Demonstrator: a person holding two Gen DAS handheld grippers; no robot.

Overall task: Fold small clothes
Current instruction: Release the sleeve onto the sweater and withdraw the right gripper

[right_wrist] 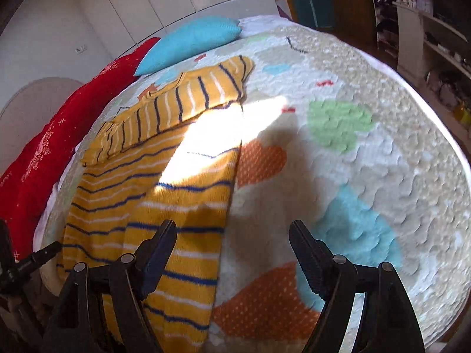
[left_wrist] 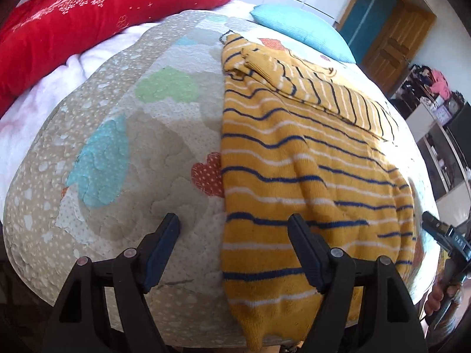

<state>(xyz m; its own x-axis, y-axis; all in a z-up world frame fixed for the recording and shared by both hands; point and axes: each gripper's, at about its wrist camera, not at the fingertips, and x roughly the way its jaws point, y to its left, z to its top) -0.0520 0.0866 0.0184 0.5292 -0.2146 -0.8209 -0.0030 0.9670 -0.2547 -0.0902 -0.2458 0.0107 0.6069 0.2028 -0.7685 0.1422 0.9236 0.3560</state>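
Observation:
A small yellow sweater [left_wrist: 294, 158] with blue and white stripes lies flat on the quilted bedspread [left_wrist: 123, 147], a sleeve folded across its upper part. My left gripper [left_wrist: 234, 226] is open and empty above the sweater's near left edge, its right finger over the hem. In the right wrist view the sweater [right_wrist: 153, 194] lies left of centre. My right gripper [right_wrist: 232, 232] is open and empty above the sweater's right edge, its left finger over the fabric. The right gripper also shows at the right edge of the left wrist view [left_wrist: 441, 235].
A red pillow [left_wrist: 88, 20] and a light blue pillow [left_wrist: 300, 26] lie at the head of the bed. A wooden door [left_wrist: 388, 32] and cluttered shelves [left_wrist: 435, 108] stand to the right. A bright sun patch [right_wrist: 223, 135] falls across the sweater.

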